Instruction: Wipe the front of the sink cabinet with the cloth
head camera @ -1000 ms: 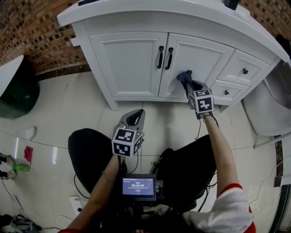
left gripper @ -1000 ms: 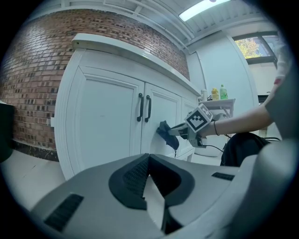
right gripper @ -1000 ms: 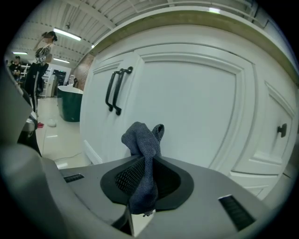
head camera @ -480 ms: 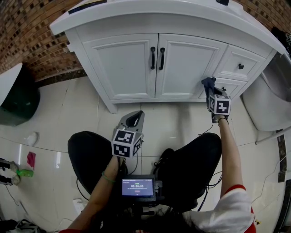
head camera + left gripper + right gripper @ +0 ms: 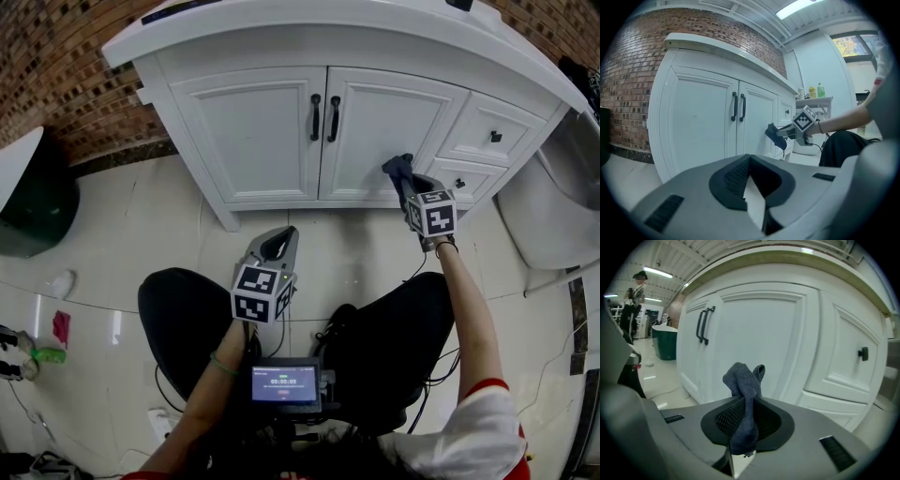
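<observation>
Far to your left stands a red brick wall (image 5: 56,84). A dark green bin (image 5: 36,223) sits below it on the pale tiled floor (image 5: 141,234). Near you, on the left, lies a small red scrap (image 5: 62,328).

A bathroom: white sink cabinet (image 5: 253,131), brick wall (image 5: 56,66), tiled floor (image 5: 141,234)

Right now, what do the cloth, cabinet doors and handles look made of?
Cloth: dark blue-grey woven fabric, with a visible weave and soft folds.
Cabinet doors: smooth white painted panels, likely wood or MDF; can't tell which.
Handles: black, matte-looking bars, probably metal.
</observation>
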`<state>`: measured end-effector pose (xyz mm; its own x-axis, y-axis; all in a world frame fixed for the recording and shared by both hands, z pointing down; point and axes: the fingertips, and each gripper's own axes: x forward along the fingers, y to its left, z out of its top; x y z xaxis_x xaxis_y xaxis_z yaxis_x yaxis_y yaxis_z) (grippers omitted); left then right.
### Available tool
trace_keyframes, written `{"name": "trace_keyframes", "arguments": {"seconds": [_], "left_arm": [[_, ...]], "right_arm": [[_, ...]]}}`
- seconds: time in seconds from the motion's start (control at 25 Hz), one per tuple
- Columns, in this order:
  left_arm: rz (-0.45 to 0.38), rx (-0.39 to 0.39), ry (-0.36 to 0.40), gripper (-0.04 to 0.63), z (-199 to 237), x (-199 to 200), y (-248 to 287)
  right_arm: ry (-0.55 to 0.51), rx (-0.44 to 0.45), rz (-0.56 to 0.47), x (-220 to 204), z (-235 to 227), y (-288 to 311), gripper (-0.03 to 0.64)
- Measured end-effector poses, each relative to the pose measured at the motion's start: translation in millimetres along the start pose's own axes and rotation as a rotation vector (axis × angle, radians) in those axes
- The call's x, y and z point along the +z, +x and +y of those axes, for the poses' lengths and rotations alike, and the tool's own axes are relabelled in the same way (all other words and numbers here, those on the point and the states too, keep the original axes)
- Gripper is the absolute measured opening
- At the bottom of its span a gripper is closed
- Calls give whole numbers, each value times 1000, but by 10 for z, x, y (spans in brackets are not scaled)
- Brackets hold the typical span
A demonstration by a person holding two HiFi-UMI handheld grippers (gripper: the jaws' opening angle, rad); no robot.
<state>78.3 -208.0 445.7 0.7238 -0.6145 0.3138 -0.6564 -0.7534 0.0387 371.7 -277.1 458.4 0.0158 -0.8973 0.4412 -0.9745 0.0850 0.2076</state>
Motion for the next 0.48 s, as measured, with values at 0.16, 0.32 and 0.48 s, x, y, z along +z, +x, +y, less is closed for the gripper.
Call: {"name": "trace_keyframes", "arguments": {"seconds": [0.16,0.32,0.48], "left_arm": [[-3,9,-13,20,70,-23,-27],[4,28,-34,20,186,-99,-57],[2,35,-41,20,263,-115,-76]], "right_arm": [[-127,132,-6,203,674,178,60],[-254,239,-3,306,1330,373,61],[-306,292,21,281,1724,579,60]]}}
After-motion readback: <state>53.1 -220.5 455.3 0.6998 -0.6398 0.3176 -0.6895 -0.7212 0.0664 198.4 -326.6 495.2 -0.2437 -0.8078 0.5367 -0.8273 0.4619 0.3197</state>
